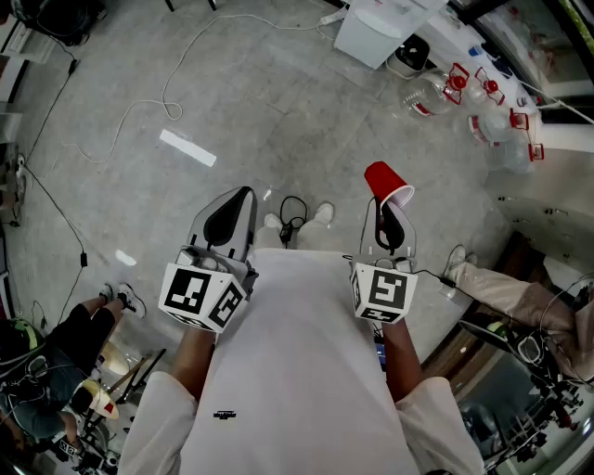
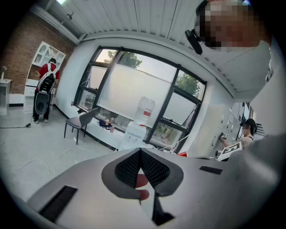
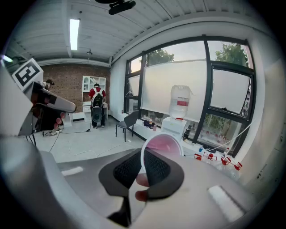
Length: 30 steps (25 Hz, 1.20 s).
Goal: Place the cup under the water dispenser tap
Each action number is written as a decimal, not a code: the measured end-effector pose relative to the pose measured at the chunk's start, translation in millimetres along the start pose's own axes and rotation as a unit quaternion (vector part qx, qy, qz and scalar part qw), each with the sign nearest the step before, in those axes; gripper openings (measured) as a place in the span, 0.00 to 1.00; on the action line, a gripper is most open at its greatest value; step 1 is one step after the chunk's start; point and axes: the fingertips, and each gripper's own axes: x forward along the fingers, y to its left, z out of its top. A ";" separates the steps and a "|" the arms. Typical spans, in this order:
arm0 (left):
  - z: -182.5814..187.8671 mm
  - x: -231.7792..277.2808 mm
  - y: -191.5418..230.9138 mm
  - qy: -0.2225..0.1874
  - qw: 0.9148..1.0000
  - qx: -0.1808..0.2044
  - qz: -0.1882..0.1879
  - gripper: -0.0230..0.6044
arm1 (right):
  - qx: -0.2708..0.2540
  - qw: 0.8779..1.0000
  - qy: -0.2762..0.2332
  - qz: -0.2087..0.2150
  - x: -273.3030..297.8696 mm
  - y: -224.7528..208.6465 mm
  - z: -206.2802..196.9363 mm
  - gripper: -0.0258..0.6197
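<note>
The red cup (image 1: 388, 182) was pinched by its rim in the right gripper (image 3: 142, 167), well apart from the water dispenser (image 3: 177, 120). The left gripper (image 2: 141, 154) was clenched on nothing. The cup, judged tilted, should be turned mouth-up and its rim not crushed on approach to the tap.

Red cup (image 1: 387, 182) tilted, white dispenser (image 1: 376, 28) well apart

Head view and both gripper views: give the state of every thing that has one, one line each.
left gripper: shut, nothing between the jaws.
right gripper: shut on the cup's rim.
cup: held in the air, tilted, looks empty.
water dispenser: upright, bottle mounted on top, far from the cup.
chair: unoccupied.
</note>
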 end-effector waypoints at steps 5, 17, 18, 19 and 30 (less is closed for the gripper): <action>-17.5 13.5 -57.5 0.011 1.000 0.013 -0.016 0.04 | 0.000 1.000 -0.024 0.012 -21.7 -29.2 5.9 0.09; -17.6 61.9 -125.8 0.015 0.999 0.044 -0.014 0.04 | 0.080 0.995 -0.050 0.033 -24.1 -108.8 -6.9 0.09; -18.9 64.7 -129.6 0.018 0.999 0.047 -0.012 0.04 | 0.083 0.995 -0.051 0.034 -23.0 -114.4 -8.0 0.09; -19.8 67.5 -134.1 0.020 0.999 0.049 -0.010 0.04 | 0.086 0.994 -0.052 0.033 -22.3 -120.3 -8.9 0.09; -10.7 101.7 -149.9 0.008 0.998 0.055 0.007 0.04 | 0.111 0.990 -0.058 0.063 -3.0 -153.9 0.7 0.09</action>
